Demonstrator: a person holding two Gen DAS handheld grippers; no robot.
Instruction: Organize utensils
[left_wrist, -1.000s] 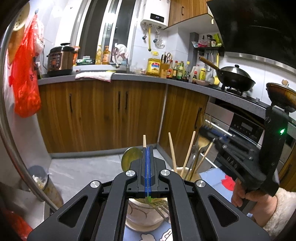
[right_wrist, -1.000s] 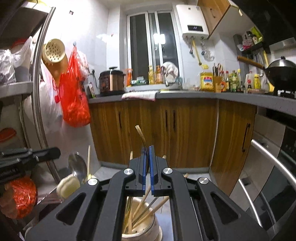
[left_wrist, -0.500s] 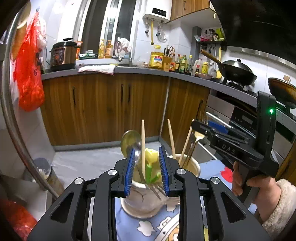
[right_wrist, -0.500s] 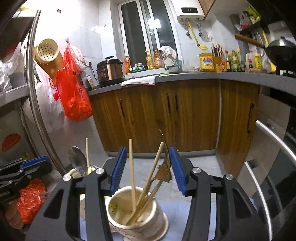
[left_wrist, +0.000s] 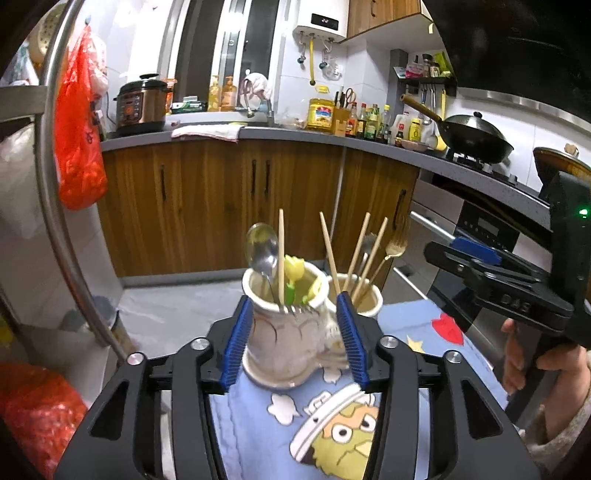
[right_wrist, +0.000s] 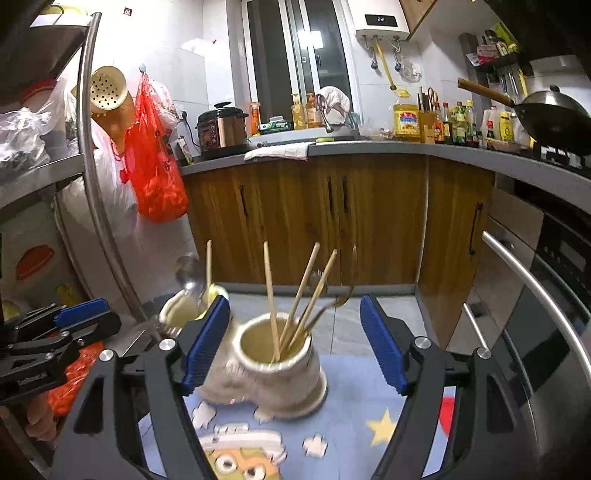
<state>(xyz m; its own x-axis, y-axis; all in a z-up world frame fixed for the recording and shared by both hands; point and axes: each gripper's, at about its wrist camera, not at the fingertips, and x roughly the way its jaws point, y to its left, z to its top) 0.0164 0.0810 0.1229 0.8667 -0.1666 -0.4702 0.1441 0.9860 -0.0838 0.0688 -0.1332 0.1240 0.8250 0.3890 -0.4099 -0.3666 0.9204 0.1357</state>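
Blue cartoon-print cloth (left_wrist: 413, 334) covers surface nearest cameras. Left gripper (left_wrist: 293, 338) over cloth: jaws apart, just been opening, blue pads flank near cream ceramic holder (left_wrist: 284, 343), not pressing. Holder on cloth holds metal spoon (left_wrist: 262, 249), one wooden chopstick (left_wrist: 281, 254), yellow-green plastic utensil (left_wrist: 294, 275). Second cream ceramic holder (right_wrist: 280, 373), just beside first, holds wooden chopsticks (right_wrist: 271, 295) and gold fork (left_wrist: 395, 245). Right gripper (right_wrist: 297, 341): jaws apart, just been opening, empty. Beyond holders: brown wooden cabinets (left_wrist: 221, 199), grey countertop (left_wrist: 295, 134), black wok (left_wrist: 474, 138).
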